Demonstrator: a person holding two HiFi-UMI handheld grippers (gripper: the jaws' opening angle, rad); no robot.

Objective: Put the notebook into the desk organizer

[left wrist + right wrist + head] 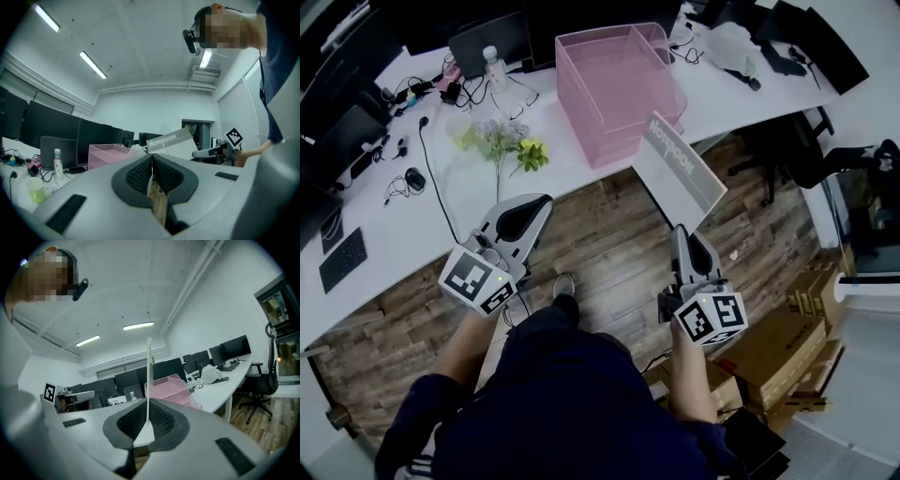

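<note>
Right gripper (pixel 682 230) is clenched on the notebook (pixel 680 169), pinching its lower edge. In the right gripper view (pixel 148 414) the notebook (pixel 149 376) runs edge-on as a thin white line straight up out of the closed pads.

The notebook is in the air, tilted, cover with the printed title facing up toward the head camera. It sits over the wood floor (pixel 609 234), just off the front edge of the white desk (pixel 412 225). Its top corner is near the front of the pink desk organizer (pixel 614 103). Head view is steep, so I can't tell whether they touch; looks like a small gap. It's not inside the organizer.

The organizer stands on the desk, mesh walls, open top, divider inside.

Left gripper (pixel 534 208) is clenched with nothing in it. The left gripper view (pixel 152 164) shows the pads pressed together, only floor visible below them. It's held low over the floor, well apart from the notebook (pixel 171 143) and the organizer (pixel 105 154).

Also on the desk: flowers (pixel 502 141) lying left of the organizer, and a bottle (pixel 494 67) behind them.
</note>
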